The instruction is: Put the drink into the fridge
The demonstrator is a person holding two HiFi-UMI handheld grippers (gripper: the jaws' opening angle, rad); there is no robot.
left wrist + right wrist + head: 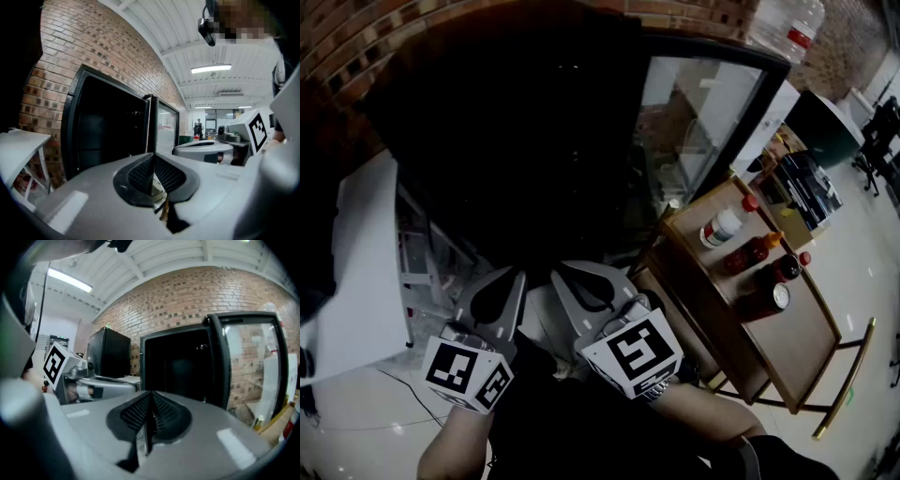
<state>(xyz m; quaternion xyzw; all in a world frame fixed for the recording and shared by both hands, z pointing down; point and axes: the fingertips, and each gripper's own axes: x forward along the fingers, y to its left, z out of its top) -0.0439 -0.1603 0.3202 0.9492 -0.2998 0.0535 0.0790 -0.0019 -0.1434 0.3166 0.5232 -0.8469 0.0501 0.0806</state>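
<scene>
The black fridge (516, 131) stands open and dark inside, with its glass door (694, 122) swung out to the right. Several bottles stand on the wooden table (806, 337) to the right: a white one with a red cap (724, 225), a red one (750, 251) and a dark one (783, 269). My left gripper (517, 274) and right gripper (558, 274) hang side by side below the fridge opening, both shut and empty. In the left gripper view the pads (140, 171) meet in front of the fridge (108, 126). The right gripper's pads (136, 412) also touch.
A white shelf unit (361, 272) stands to the left of the fridge. A large clear water bottle (787, 23) sits on top at the upper right. Boxes and dark items (806, 187) lie behind the table. The floor is pale and glossy.
</scene>
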